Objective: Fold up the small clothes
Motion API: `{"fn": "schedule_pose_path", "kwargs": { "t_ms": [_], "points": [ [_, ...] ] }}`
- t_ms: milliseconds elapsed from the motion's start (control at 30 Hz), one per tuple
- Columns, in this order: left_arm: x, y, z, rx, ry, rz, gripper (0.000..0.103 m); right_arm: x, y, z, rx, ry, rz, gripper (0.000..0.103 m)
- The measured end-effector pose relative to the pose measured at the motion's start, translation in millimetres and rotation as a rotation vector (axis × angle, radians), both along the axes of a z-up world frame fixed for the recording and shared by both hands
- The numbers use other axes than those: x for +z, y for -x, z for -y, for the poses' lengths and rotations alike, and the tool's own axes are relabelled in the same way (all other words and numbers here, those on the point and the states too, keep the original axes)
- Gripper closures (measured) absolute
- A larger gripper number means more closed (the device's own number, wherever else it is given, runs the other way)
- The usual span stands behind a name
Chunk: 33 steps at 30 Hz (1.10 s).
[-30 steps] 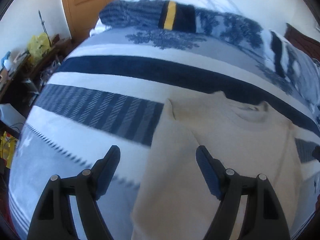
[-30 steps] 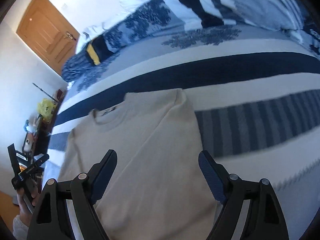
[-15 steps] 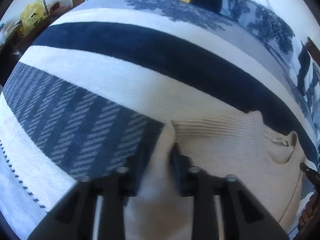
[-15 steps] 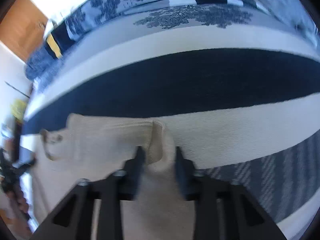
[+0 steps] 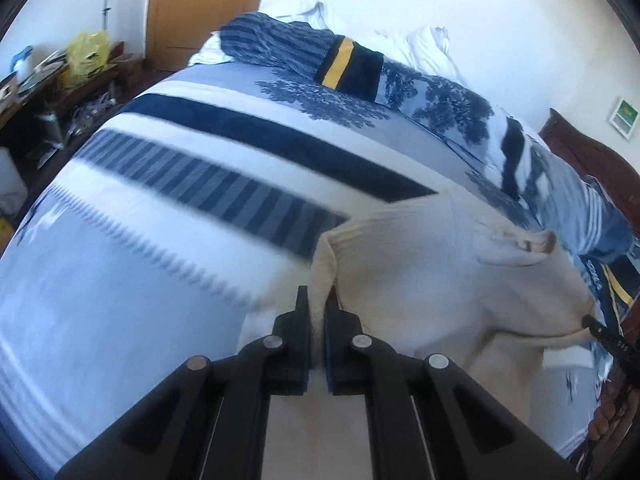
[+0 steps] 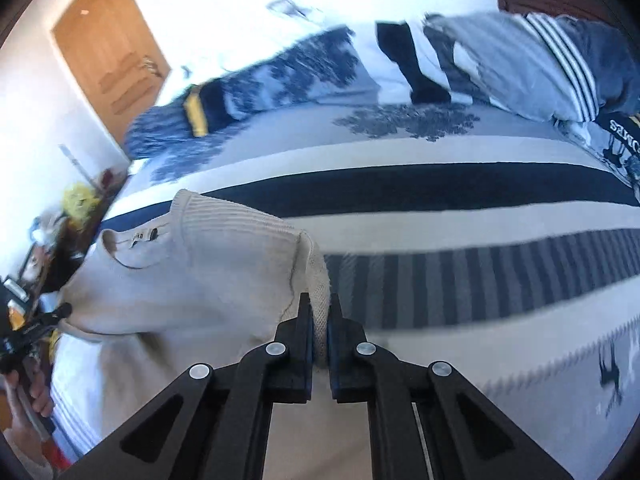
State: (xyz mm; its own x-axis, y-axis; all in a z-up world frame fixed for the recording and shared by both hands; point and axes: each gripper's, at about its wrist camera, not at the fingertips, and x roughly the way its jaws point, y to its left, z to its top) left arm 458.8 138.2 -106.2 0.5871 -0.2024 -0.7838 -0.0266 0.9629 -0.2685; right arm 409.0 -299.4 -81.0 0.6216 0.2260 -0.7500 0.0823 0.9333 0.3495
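On the bed (image 5: 168,216), over its blue, navy and white patterned bedspread, lies a cream knit sweater (image 5: 424,280). The sweater occupies the near part of the bed, with its neck opening (image 6: 132,252) facing the pillows (image 5: 452,104) at the far side. A sewn label sits inside the neck opening. A pile of rumpled blue bedding with a yellow band (image 5: 338,62) lies at the far edge of the bed, below a wooden door (image 5: 200,4).

The left tool (image 5: 318,308) is closed on one shoulder corner of the sweater; knit fabric is pinched between its pads and the corner stands raised off the bed. The right tool (image 6: 319,312) is closed on the opposite shoulder corner in the same manner. The shoulder line of the sweater hangs slack between the two tools.
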Motion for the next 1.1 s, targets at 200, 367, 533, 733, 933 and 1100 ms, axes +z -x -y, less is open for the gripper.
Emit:
{"fn": "schedule_pose_path", "kwargs": {
  "t_ms": [200,367,533,733,933,1100],
  "points": [
    [2.7,127.6,-15.9,0.036,-0.001,0.0,0.098,21.8,136.9,-8.1,-0.008,-0.04,0.05,0.097],
    [-55.1,197.4,-34.8,0.095,0.029,-0.108,0.098,-31.8,235.4,-2.3,-0.074,-0.133,-0.037,0.097],
    [-90.1,239.8,-35.4,0.115,0.024,-0.146,0.093,-112.3,280.7,-3.4,-0.115,-0.126,-0.098,0.093],
    [-66.1,272.3,-28.0,0.07,0.052,-0.066,0.062,-93.8,304.4,-2.1,-0.144,-0.147,-0.077,0.039],
    [-65.0,285.3,-0.8,-0.012,-0.025,-0.081,0.062,-75.9,328.1,-40.2,-0.045,-0.034,-0.041,0.039],
    [-61.0,298.1,10.5,-0.034,-0.03,-0.067,0.05,-63.4,343.6,-65.7,0.02,0.03,0.003,0.039]
  ]
}}
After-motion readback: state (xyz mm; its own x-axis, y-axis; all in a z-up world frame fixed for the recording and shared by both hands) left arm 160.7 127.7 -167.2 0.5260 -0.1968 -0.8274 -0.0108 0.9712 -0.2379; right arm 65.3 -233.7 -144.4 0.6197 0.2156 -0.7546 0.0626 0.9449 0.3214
